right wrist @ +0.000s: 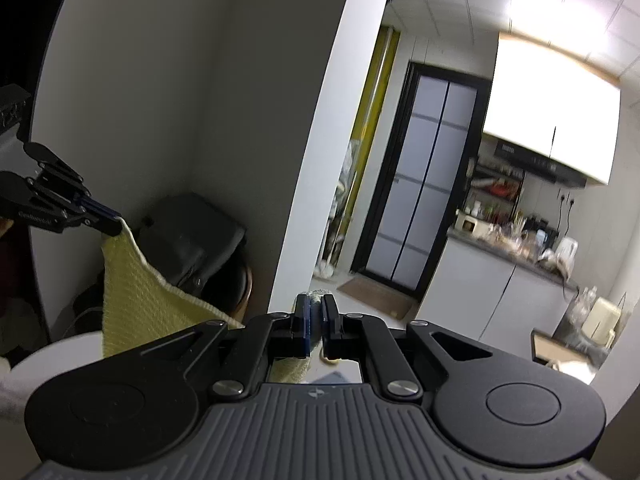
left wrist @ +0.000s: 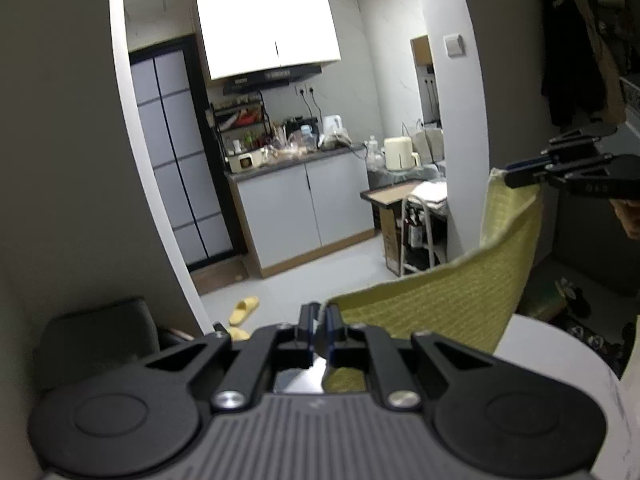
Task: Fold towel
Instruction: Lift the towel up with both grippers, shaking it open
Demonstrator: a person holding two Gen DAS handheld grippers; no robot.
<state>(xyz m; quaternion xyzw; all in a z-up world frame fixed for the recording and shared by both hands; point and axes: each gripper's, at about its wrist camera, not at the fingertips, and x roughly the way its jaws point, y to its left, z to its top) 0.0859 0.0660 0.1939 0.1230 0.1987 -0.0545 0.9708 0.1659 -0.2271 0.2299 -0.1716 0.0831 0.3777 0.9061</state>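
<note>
Left gripper [left wrist: 319,322] is closed down on one corner of the yellow towel [left wrist: 448,304], its jaws nearly together with the hem pinched between them. Right gripper [right wrist: 316,312] is likewise clamped on the opposite corner, a bit of pale hem showing between its jaws. Towel location: held aloft between the two grippers, sagging in a shallow curve, with its lower portion hanging down toward the white round bench [left wrist: 560,344] below; whether the lowest edge touches the surface cannot be told. Judgement: the two-corner hold serves to spread one edge and let gravity straighten the cloth, so that it can be laid flat or doubled over cleanly; the fold itself is not yet made. The slack between the corners suggests the grippers sit closer together than the towel's full width. Surroundings: a dark grey chair [right wrist: 192,236] stands by the wall beyond the bench, a yellow slipper [left wrist: 244,310] lies on the tiled floor, and a cluttered kitchen counter [left wrist: 288,160] sits well beyond the doorway.
</note>
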